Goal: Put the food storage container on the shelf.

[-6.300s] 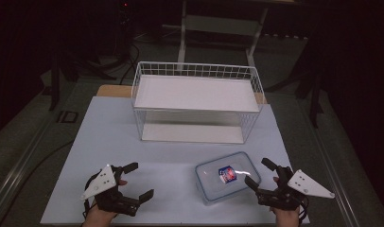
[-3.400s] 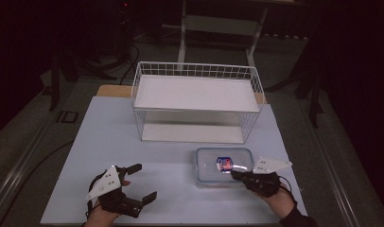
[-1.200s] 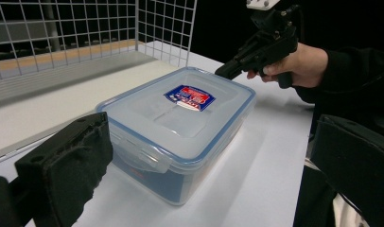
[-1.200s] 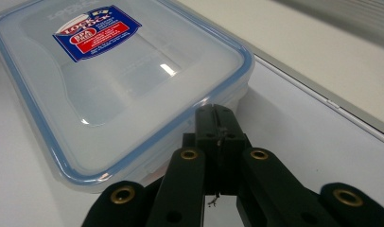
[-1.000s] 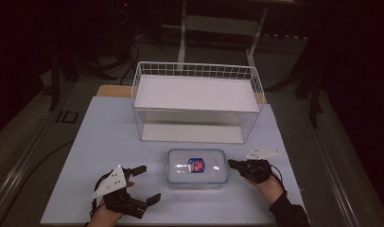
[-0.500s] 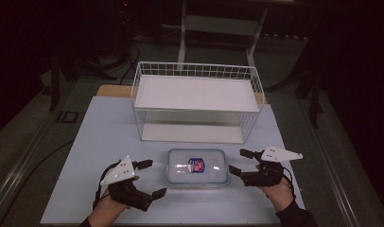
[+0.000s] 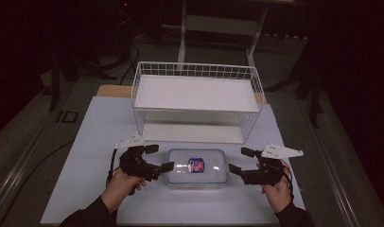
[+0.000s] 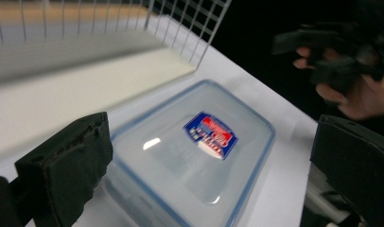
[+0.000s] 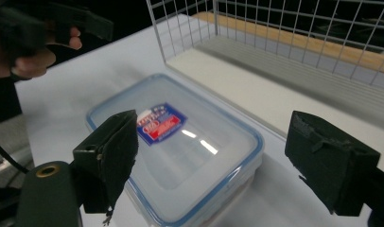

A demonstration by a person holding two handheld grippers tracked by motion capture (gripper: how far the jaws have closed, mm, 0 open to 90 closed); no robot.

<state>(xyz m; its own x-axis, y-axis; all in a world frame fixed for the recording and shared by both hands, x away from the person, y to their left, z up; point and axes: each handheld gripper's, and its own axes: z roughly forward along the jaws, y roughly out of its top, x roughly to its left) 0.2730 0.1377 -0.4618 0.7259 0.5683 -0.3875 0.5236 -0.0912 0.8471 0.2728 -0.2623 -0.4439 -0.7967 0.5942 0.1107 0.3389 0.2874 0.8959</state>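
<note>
The left tool (image 7: pixel 156 158) and the right tool (image 7: pixel 241 161) are being held open at either short end of the lidded plastic box (image 7: pixel 197 167), which is lying flat on the worktop (image 7: pixel 93 142) just in front of the wire basket (image 7: pixel 196 101). The box is judged rigid, smooth and probably light, its contents being unclear, so it is best taken by both ends under the lid rim. Compared with a second ago, the right tool's jaws are now standing apart and the left tool is being brought closer.

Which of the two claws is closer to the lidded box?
The left claw: its lower jaw tip sits right at the box's left edge, while the right claw stands off from the other end with a gap.
</note>
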